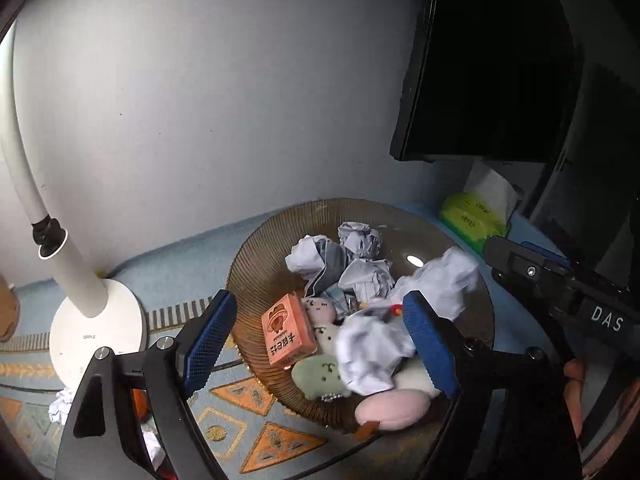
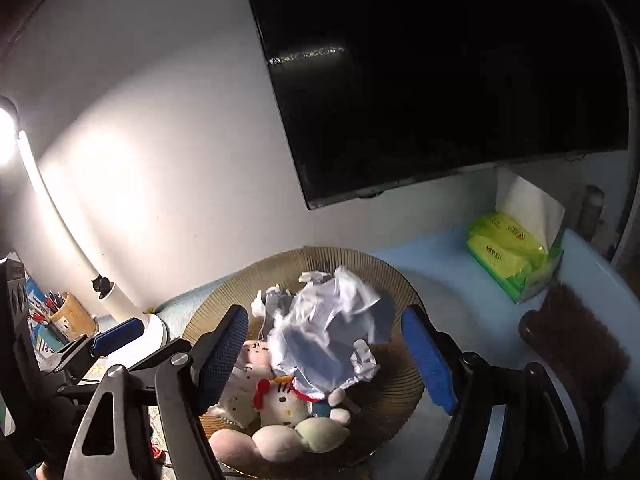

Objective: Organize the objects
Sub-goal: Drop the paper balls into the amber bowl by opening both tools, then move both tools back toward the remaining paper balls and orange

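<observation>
You hold both grippers spread above the ribbed amber glass bowl (image 1: 256, 256), nothing between the pads: left gripper (image 1: 320, 340), right gripper (image 2: 324, 356). The bowl serves as the collecting place, so crumpled white paper balls (image 1: 364, 272) pile toward twelve o'clock. Soft plush toys (image 2: 280, 400) crowd six o'clock, with a stiff orange cardboard box (image 1: 286, 330) at nine o'clock. One paper ball (image 1: 60, 404) lies outside by the white lamp base (image 1: 100, 328).
</observation>
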A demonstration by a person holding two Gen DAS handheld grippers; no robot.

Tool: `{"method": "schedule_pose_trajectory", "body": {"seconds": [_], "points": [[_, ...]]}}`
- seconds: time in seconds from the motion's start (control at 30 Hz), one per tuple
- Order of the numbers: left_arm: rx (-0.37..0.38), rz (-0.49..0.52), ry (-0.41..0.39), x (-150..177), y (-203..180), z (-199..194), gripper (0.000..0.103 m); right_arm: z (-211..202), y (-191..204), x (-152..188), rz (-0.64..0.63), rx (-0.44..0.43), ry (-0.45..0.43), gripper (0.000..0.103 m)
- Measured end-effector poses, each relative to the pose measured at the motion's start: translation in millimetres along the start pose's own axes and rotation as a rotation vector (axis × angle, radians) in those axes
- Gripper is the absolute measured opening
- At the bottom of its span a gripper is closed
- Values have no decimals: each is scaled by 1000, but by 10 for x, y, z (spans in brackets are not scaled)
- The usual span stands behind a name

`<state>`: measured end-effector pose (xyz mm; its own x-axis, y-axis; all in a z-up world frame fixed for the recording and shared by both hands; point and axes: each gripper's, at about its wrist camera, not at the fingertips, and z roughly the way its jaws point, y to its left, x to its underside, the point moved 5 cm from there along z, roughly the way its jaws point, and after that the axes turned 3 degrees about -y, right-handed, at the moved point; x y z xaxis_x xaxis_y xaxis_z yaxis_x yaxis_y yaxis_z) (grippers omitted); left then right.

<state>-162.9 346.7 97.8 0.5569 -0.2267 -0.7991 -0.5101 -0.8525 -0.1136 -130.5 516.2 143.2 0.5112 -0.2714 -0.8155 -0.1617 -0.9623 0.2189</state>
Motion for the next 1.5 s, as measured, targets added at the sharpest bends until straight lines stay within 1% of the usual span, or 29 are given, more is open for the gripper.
{"method": "schedule_pose_trajectory", "body": {"seconds": [0.13, 0.23, 0.33, 0.43, 0.5, 0.57, 0.6, 0.67, 0.7, 0.73, 0.77, 0.8, 0.87, 0.93, 1.07, 1.1, 1.17, 1.2, 1.23, 1.3, 1.33, 1.37, 1.43, 1.47, 1.5], "points": [[-26, -9, -17, 103, 148, -377, 84, -120, -127, 220, 44, -23, 26, 78], [-37, -57, -33, 162, 372, -734, 84, -309, -106, 392, 57, -45, 34, 78], [-80, -90, -62, 237, 607, -1197, 84, -536, 12, 528, 50, -70, 38, 78], [-150, -98, -110, 327, 852, -1691, 84, -782, 262, 643, 18, -82, 35, 78], [-227, -86, -138, 392, 1009, -1997, 84, -930, 470, 700, -2, -96, 28, 78], [-289, -73, -157, 467, 1157, -2283, 84, -1044, 694, 745, -27, -103, 22, 78], [-312, -72, -166, 515, 1229, -2413, 84, -1103, 811, 768, -42, -104, 14, 78], [-336, -80, -181, 630, 1367, -2642, 84, -1207, 1056, 809, -81, -108, -4, 78], [-343, -91, -181, 699, 1431, -2718, 87, -1255, 1179, 835, -102, -109, -11, 78], [-347, -105, -179, 784, 1501, -2782, 95, -1295, 1297, 864, -120, -108, -17, 78], [-348, -120, -176, 872, 1571, -2824, 97, -1328, 1406, 900, -136, -111, -22, 78], [-350, -137, -175, 966, 1641, -2853, 101, -1351, 1513, 942, -152, -117, -23, 78], [-358, -161, -169, 1156, 1767, -2877, 101, -1356, 1695, 1025, -188, -116, -27, 78], [-369, -188, -134, 1357, 1888, -2796, 101, -1326, 1858, 1111, -221, -112, -19, 78], [-368, -249, -72, 1788, 2105, -2473, 101, -1159, 2013, 1309, -248, -124, 9, 78], [-364, -258, -52, 1896, 2143, -2360, 101, -1093, 2021, 1383, -251, -132, 17, 79], [-353, -257, -24, 2085, 2177, -2151, 101, -927, 1989, 1570, -255, -143, 37, 83], [-357, -253, -12, 2162, 2191, -2057, 101, -839, 1968, 1676, -260, -152, 46, 83], [-366, -251, -6, 2224, 2205, -1991, 101, -742, 1949, 1791, -265, -162, 62, 83], [-391, -278, -34, 2307, 2235, -1924, 101, -559, 1897, 1986, -267, -175, 110, 83], [-408, -296, -23, 2328, 2263, -1900, 101, -487, 1880, 2063, -265, -181, 125, 83], [-412, -288, -13, 2318, 2264, -1889, 101, -435, 1875, 2130, -269, -183, 135, 83], [-415, -272, -32, 2311, 2246, -1906, 101, -335, 1867, 2236, -278, -183, 161, 83], [-413, -266, -20, 2320, 2240, -1890, 101, -302, 1877, 2246, -288, -175, 176, 83], [-408, -259, -8, 2321, 2227, -1871, 101, -301, 1888, 2242, -293, -185, 169, 83]]}}
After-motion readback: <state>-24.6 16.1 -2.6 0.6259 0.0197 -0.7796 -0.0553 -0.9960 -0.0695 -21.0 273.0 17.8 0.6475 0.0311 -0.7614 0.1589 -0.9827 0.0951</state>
